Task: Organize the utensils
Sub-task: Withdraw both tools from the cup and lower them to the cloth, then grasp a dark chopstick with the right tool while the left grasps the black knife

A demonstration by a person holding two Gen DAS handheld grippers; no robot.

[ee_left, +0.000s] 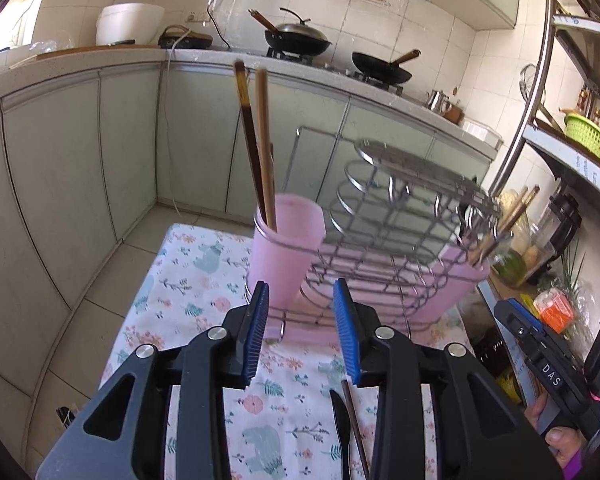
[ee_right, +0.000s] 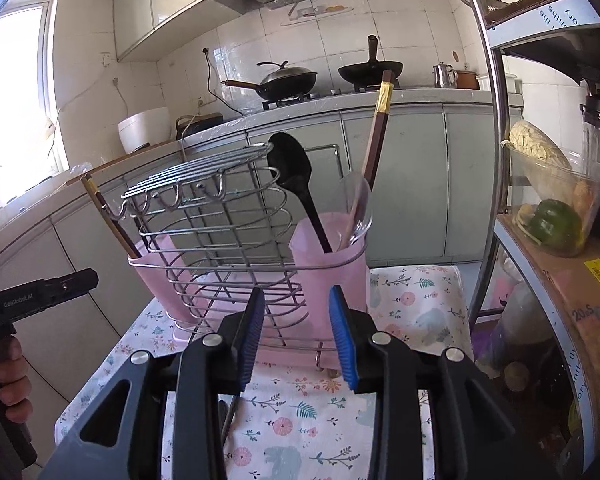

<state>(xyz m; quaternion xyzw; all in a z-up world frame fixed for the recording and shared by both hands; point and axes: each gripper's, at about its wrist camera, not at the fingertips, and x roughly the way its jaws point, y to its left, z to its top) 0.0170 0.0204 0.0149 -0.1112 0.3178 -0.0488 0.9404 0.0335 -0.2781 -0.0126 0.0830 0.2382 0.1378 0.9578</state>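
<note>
A wire rack (ee_left: 384, 216) with two pink cups stands on a floral cloth (ee_left: 204, 280). In the left wrist view the near pink cup (ee_left: 286, 248) holds two brown chopsticks (ee_left: 256, 140). My left gripper (ee_left: 302, 316) is open and empty just in front of it. A black utensil and a chopstick (ee_left: 350, 420) lie on the cloth under it. In the right wrist view the right pink cup (ee_right: 332, 272) holds a black spoon (ee_right: 294, 176), a clear spoon (ee_right: 358, 204) and a chopstick (ee_right: 378, 128). My right gripper (ee_right: 296, 320) is open and empty before the rack (ee_right: 216, 220).
Kitchen counter with two woks (ee_right: 288, 80) and a white pot (ee_right: 144, 128) stands behind. A metal shelf (ee_right: 496, 140) with a vegetable container (ee_right: 552, 208) and a green basket (ee_left: 590, 140) is at the right. Tiled floor (ee_left: 112, 280) lies left of the table.
</note>
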